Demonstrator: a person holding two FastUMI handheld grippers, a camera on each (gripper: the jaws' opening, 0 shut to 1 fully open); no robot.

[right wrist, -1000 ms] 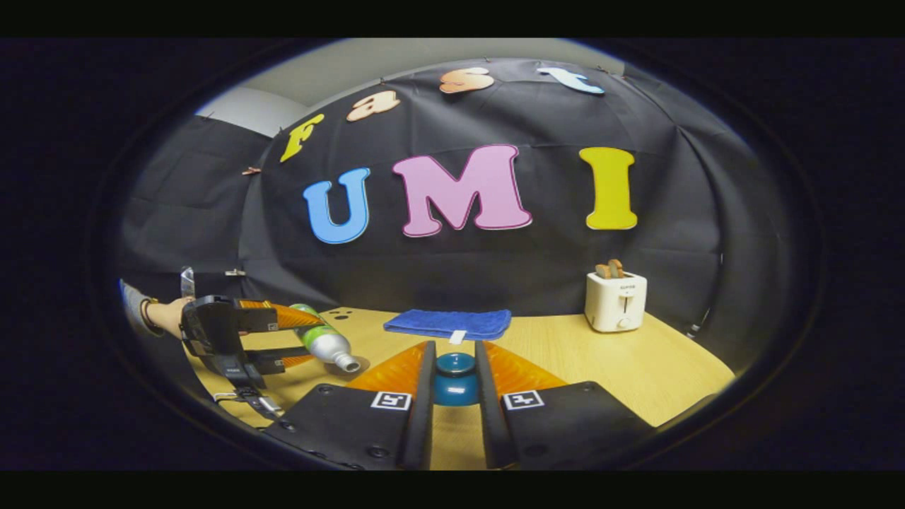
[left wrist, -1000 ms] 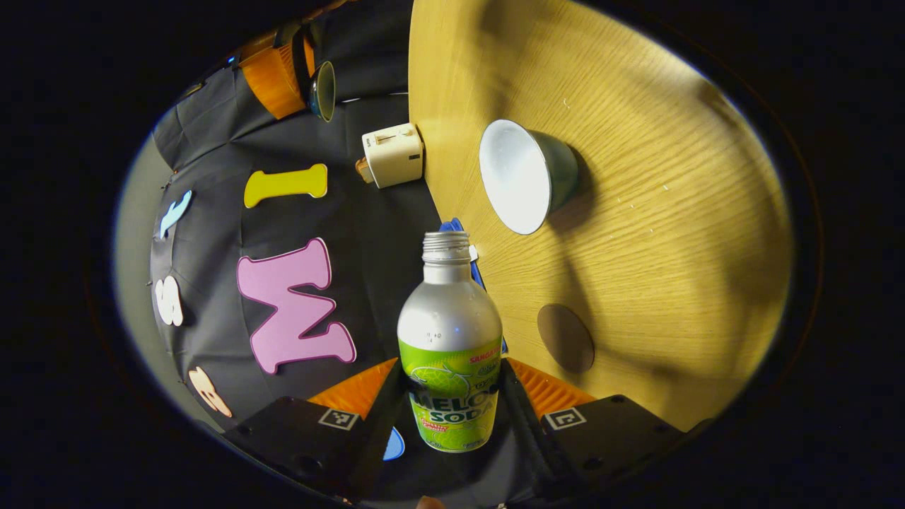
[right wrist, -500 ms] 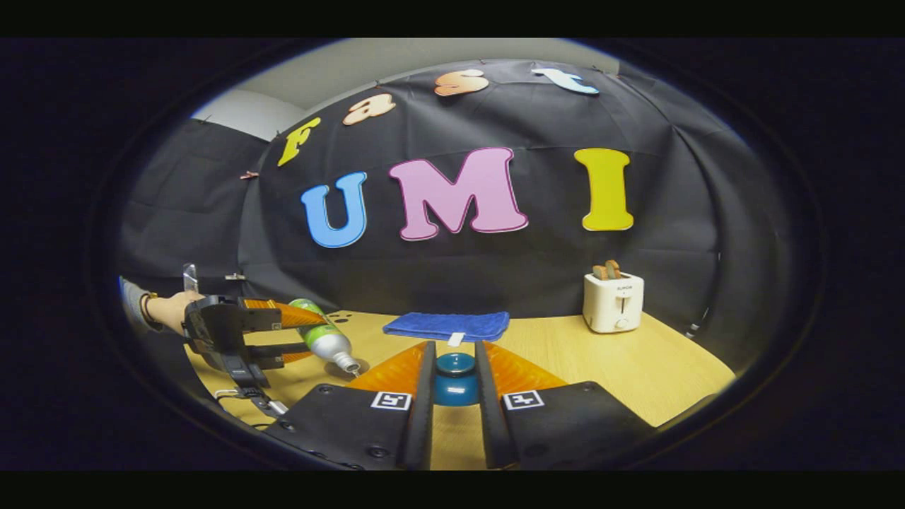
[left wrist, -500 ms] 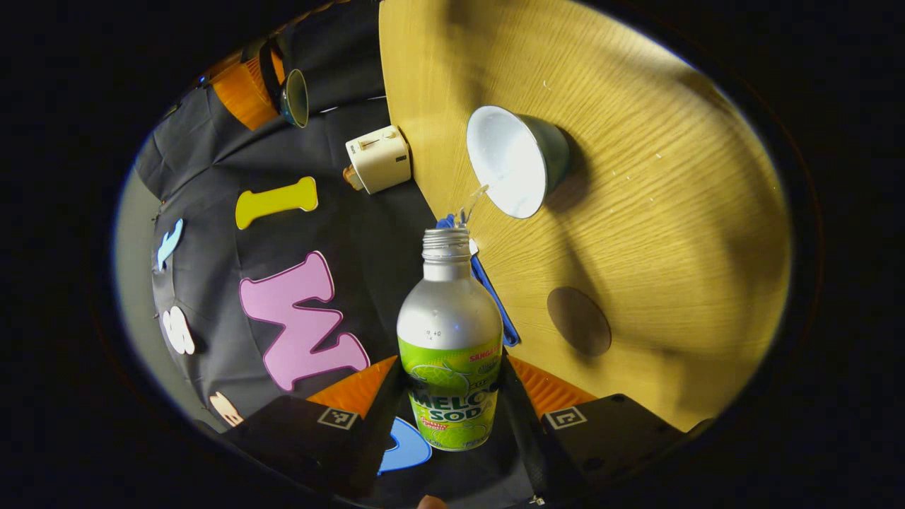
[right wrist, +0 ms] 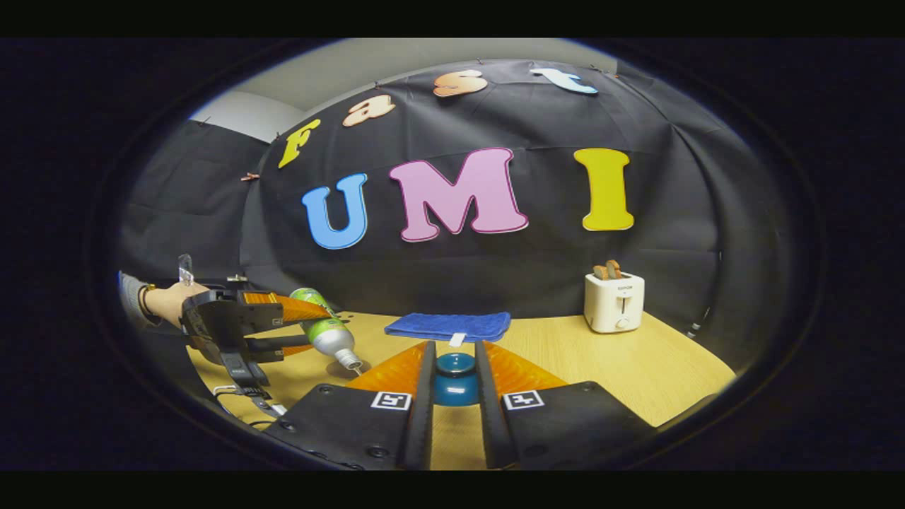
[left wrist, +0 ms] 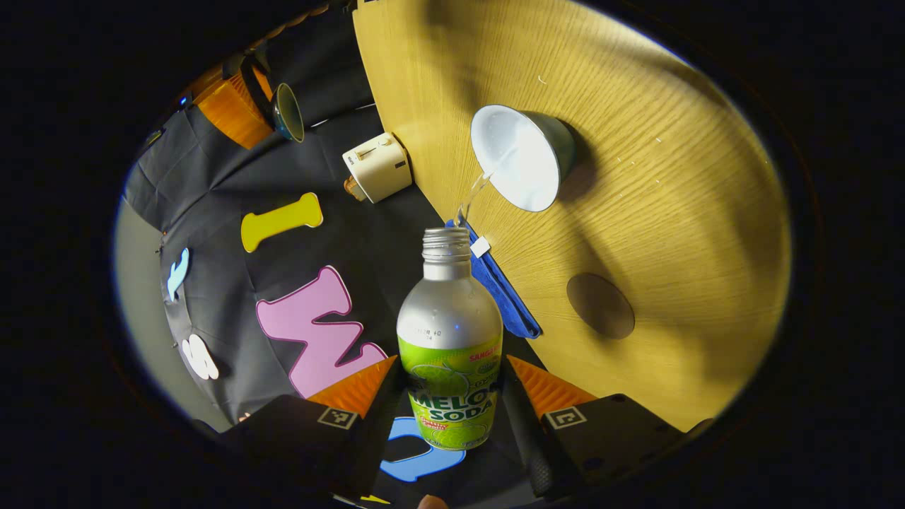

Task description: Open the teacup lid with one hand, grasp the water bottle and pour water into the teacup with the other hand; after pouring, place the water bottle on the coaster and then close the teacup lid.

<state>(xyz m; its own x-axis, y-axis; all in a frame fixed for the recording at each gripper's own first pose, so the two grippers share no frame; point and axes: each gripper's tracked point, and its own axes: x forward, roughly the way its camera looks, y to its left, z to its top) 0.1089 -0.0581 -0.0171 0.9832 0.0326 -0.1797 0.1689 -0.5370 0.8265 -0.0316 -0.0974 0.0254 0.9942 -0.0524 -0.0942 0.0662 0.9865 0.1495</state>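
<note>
Bottle has tipped further since a second ago, and a stream now runs from its mouth where there was none. The water bottle (left wrist: 450,339) sits between both fingers of the left claw (left wrist: 450,385), clamped at the label band, cap off, neck pointing down toward the counter (left wrist: 672,177). A thin clear stream (left wrist: 472,198) leaves the mouth and lands on the white inside of the teacup (left wrist: 522,157), near its rim. Teacup stands open on the counter, lid off.

Teacup lid (right wrist: 455,379) is in the right claw (right wrist: 453,382): both fingers close on its sides, held up off the counter, level. In the left gripper view the same lid (left wrist: 286,112) shows far off, edge-on, in the other claw.

Round brown coaster (left wrist: 600,305) lies bare on the counter, near the teacup but apart from it, nothing on it.

From the right gripper view: left claw (right wrist: 304,326) comes in from the left side, a hand (right wrist: 168,302) with a grey sleeve behind it, bottle (right wrist: 324,331) angled mouth-down over the counter (right wrist: 636,360). Can't see the teacup itself from there.

Further out: folded blue cloth (right wrist: 447,324) lying flat at the back edge of the counter, white tag toward the front. White toaster (right wrist: 614,301) with toast in its slots stands at the back right, well apart from the cloth. Same cloth (left wrist: 503,290) and toaster (left wrist: 377,167) show beside the bottle neck in the left gripper view.
</note>
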